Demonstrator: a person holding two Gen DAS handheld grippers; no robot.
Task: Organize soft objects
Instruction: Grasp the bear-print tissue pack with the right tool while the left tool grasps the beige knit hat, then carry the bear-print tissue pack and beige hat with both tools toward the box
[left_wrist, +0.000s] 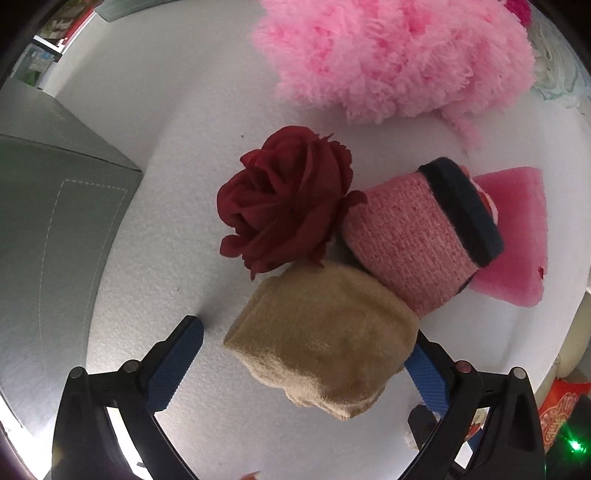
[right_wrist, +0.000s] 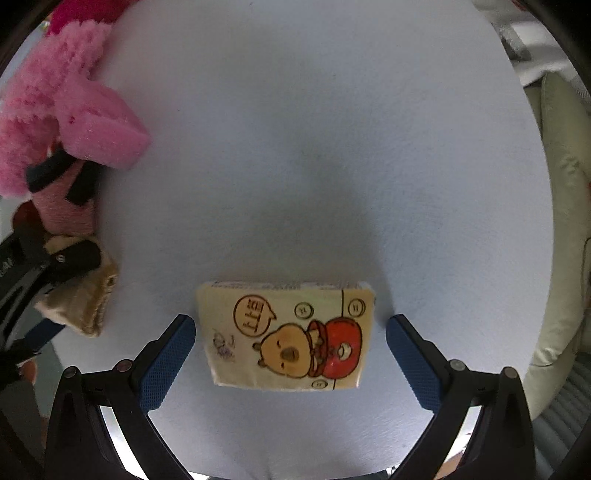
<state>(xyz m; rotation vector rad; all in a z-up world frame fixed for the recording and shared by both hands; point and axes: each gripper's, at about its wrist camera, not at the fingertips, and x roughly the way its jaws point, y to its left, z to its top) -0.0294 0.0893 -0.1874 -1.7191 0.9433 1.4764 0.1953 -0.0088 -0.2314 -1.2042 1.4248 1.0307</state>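
In the left wrist view my left gripper (left_wrist: 306, 339) is open around a tan rolled sock (left_wrist: 321, 343) lying on the white surface; the jaws stand wide, not pressing it. Beyond it lie a dark red fabric rose (left_wrist: 284, 195), a pink knit roll with a dark band (left_wrist: 417, 236), a pink sponge (left_wrist: 517, 236) and a fluffy pink plush (left_wrist: 395, 55). In the right wrist view my right gripper (right_wrist: 290, 326) is open around a cartoon-printed tissue pack (right_wrist: 288, 336) lying flat. The left gripper (right_wrist: 55, 266) shows there at the left edge, over the tan sock (right_wrist: 85, 299).
A grey fabric box (left_wrist: 55, 229) stands at the left of the left wrist view. A cream cushion (right_wrist: 554, 229) borders the surface on the right of the right wrist view. The pink sponge (right_wrist: 103, 133) and plush (right_wrist: 40, 103) lie at that view's upper left.
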